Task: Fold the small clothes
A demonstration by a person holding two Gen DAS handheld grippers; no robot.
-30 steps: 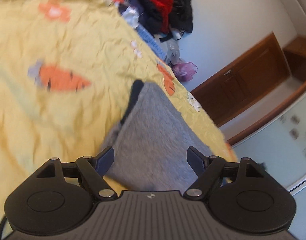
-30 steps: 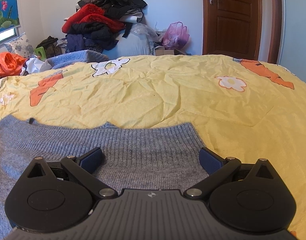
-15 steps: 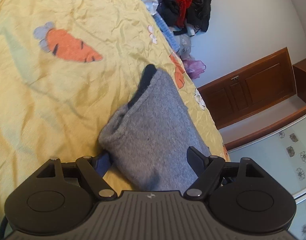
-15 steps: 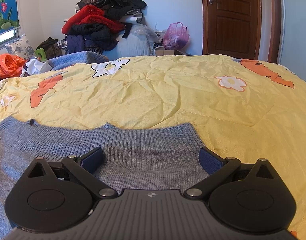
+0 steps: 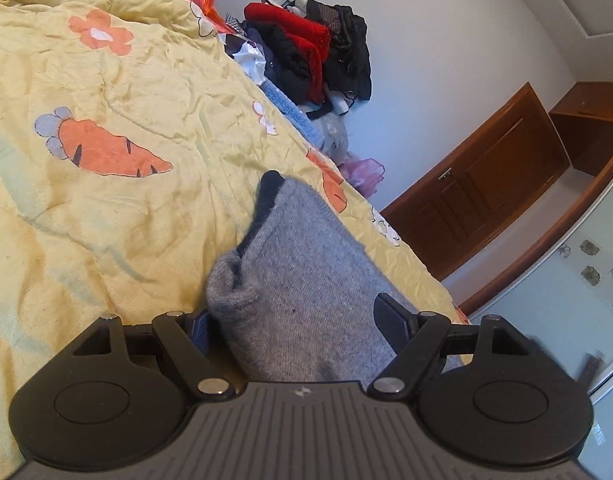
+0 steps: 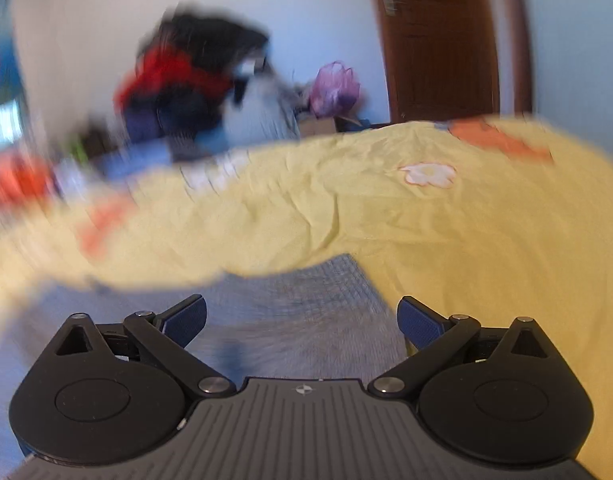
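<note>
A grey knit sweater (image 5: 306, 264) lies folded on the yellow bedspread (image 5: 106, 220), a dark collar piece (image 5: 268, 192) showing at its far end. My left gripper (image 5: 294, 316) is open and straddles the near, bunched end of the sweater; its left finger is half hidden behind the cloth and its pads do not press on it. In the blurred right wrist view, my right gripper (image 6: 302, 308) is open just above the sweater's ribbed hem (image 6: 306, 288), with nothing pinched between its fingers.
A heap of red and black clothes (image 5: 314, 44) (image 6: 186, 76) stands against the far wall beyond the bed. A pink bag (image 5: 364, 172) (image 6: 334, 88) sits near a brown wooden door (image 5: 478, 196) (image 6: 438, 36). The bed's edge runs close beside the sweater.
The right gripper has swung and rolled quickly, so its view is now blurred and tilted, with the hem lower in the frame. The left gripper rolled a little and stays astride the sweater.
</note>
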